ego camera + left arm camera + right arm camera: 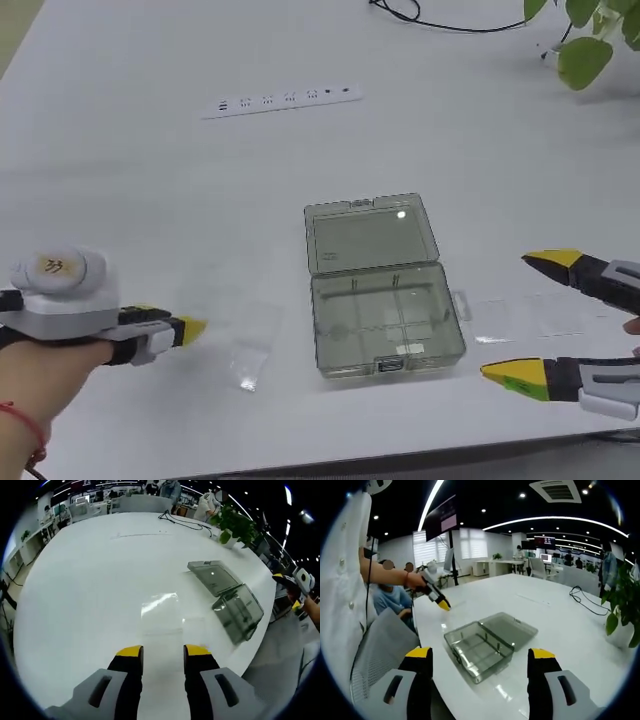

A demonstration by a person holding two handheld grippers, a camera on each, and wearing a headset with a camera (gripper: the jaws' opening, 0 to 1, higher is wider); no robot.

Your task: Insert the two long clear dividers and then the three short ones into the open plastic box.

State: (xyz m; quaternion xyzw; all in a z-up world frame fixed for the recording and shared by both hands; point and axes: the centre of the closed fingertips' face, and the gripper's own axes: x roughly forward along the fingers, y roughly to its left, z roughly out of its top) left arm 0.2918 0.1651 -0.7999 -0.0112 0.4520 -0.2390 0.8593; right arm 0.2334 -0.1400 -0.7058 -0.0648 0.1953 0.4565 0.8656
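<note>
Room check, my bench | white top, power strip at far side | plant at corner | open office beyond: ceiling light strips, bright windows

Faint clear dividers on the table are too transparent to count. The head view's right edge crops the right gripper and a plant.

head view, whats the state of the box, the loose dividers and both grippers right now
smoky clear plastic box: open, lid folded back
clear flat dividers left of box: lying loose, not inserted
clear flat dividers right of box: lying loose, not inserted
left gripper: open, empty
right gripper: wide open, empty
</note>
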